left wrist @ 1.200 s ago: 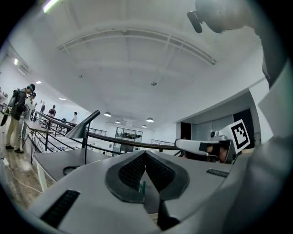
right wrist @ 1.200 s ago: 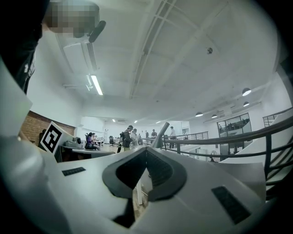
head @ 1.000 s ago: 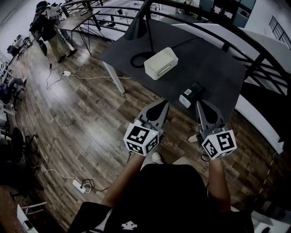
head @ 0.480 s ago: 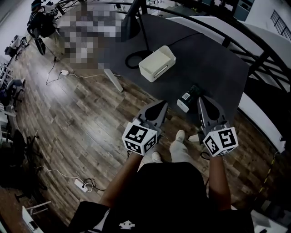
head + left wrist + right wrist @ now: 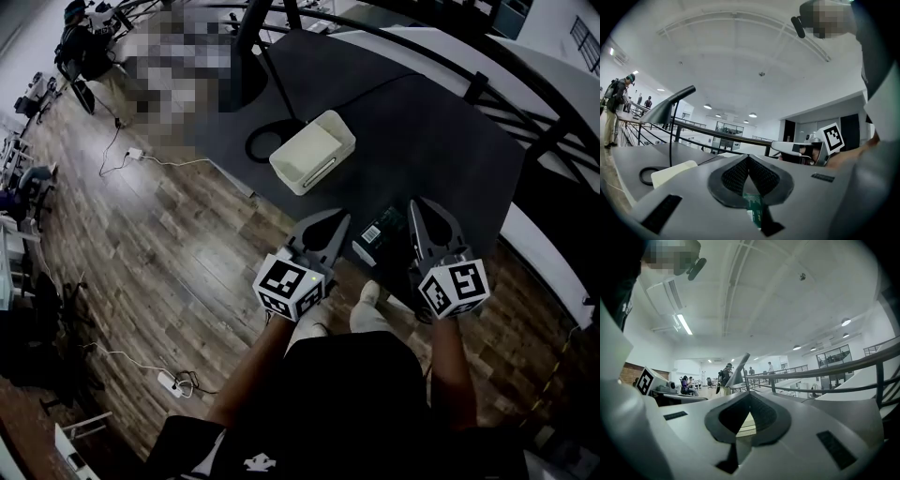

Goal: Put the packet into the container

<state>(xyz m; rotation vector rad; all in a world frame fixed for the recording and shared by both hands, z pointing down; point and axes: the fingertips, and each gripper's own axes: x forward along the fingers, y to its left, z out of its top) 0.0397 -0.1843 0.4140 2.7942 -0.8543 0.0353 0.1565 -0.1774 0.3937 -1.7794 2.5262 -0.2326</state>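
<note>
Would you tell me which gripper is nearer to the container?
Left. The left gripper sits just below the container in the head view; the right gripper is farther off, to its lower right, past the packet.

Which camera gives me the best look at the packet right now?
Head view: the packet shows from above, lying at the near edge of the table. The left gripper view catches only a green sliver, low in frame. The right gripper view shows none of it.
</note>
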